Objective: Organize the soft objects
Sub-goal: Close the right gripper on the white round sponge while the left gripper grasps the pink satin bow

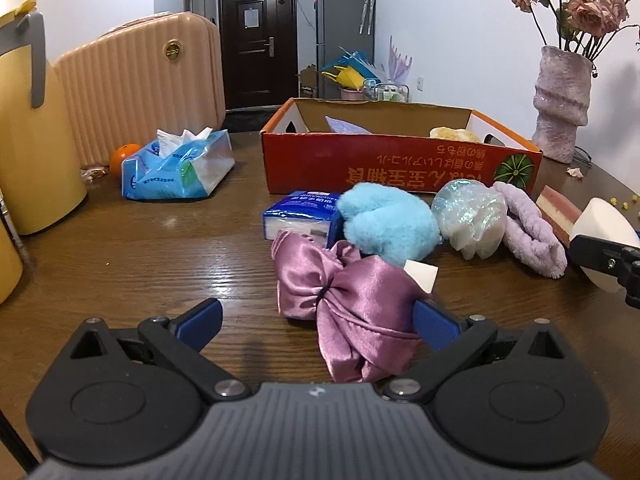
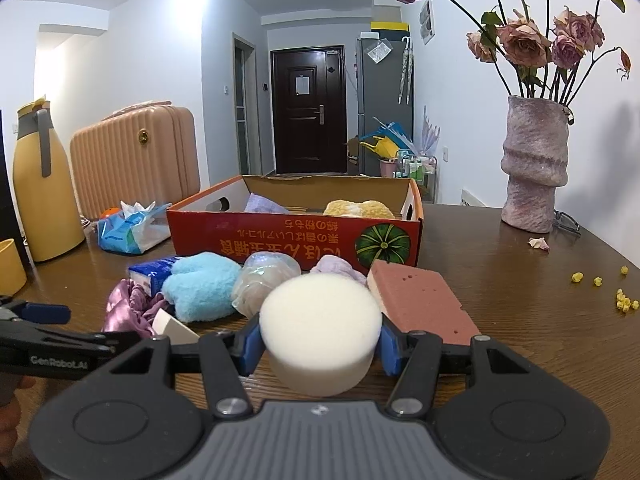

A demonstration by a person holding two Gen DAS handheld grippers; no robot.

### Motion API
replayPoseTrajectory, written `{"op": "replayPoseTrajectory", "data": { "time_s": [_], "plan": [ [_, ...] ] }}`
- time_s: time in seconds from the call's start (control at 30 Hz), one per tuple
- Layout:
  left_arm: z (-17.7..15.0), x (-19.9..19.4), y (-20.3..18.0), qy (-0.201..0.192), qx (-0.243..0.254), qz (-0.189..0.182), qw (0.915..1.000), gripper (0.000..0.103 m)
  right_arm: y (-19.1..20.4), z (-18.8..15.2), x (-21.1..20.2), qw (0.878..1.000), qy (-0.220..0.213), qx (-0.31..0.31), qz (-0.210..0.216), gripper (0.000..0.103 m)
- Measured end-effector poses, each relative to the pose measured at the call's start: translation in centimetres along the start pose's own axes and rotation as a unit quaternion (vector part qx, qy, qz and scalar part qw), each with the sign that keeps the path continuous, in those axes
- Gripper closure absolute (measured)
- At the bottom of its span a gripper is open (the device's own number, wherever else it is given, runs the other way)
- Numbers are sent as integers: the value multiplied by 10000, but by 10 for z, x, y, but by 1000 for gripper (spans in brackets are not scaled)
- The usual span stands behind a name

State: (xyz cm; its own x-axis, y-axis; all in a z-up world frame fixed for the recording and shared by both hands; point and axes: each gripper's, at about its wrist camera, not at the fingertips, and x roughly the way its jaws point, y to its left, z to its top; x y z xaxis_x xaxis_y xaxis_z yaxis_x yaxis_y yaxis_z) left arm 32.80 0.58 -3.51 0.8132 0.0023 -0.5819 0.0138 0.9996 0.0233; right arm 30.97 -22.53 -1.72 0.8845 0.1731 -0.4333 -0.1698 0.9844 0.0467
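Note:
My right gripper [image 2: 318, 344] is shut on a round white sponge [image 2: 320, 328], held just above the table; it also shows at the right edge of the left wrist view [image 1: 600, 236]. My left gripper [image 1: 320, 320] is open around a purple satin scrunchie [image 1: 344, 296] lying on the table. Behind it lie a fluffy blue ball [image 1: 388, 220], a shiny clear shower cap [image 1: 468, 216], a lilac headband [image 1: 532, 232] and a pink sponge block [image 2: 420, 300]. The red cardboard box [image 1: 400, 168] holds a yellow sponge [image 2: 360, 209] and a lilac cloth [image 2: 262, 204].
A blue tissue pack [image 1: 300, 216] and an open tissue bag [image 1: 176, 168] lie on the wooden table. A yellow jug [image 1: 28, 128], a pink suitcase [image 1: 140, 80] and an orange [image 1: 122, 156] stand left. A vase of dried roses [image 2: 534, 168] stands right, with yellow crumbs [image 2: 624, 304].

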Motion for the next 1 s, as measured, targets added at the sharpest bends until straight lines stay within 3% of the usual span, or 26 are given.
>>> {"op": "replayPoseTrajectory", "data": {
  "time_s": [0.2,0.4,0.5,0.57,0.87,1.0],
  "plan": [
    [5,13,3,98,-39,-204,9997,0,1,0,1,10000,26,0,-3,47],
    [6,23,15,385,-391,-598,9967,1,1,-1,2,10000,61,7,10,47],
    [6,21,15,352,-395,-715,9960,15,1,-1,3,10000,74,16,7,47],
    [6,18,13,308,-345,-820,9956,30,1,-1,3,10000,68,8,6,47],
    [7,9,10,167,-234,-787,9965,54,1,-1,3,10000,66,2,26,47],
    [8,3,12,66,-250,-704,9972,59,1,-1,1,10000,36,4,50,47]
  ]
}}
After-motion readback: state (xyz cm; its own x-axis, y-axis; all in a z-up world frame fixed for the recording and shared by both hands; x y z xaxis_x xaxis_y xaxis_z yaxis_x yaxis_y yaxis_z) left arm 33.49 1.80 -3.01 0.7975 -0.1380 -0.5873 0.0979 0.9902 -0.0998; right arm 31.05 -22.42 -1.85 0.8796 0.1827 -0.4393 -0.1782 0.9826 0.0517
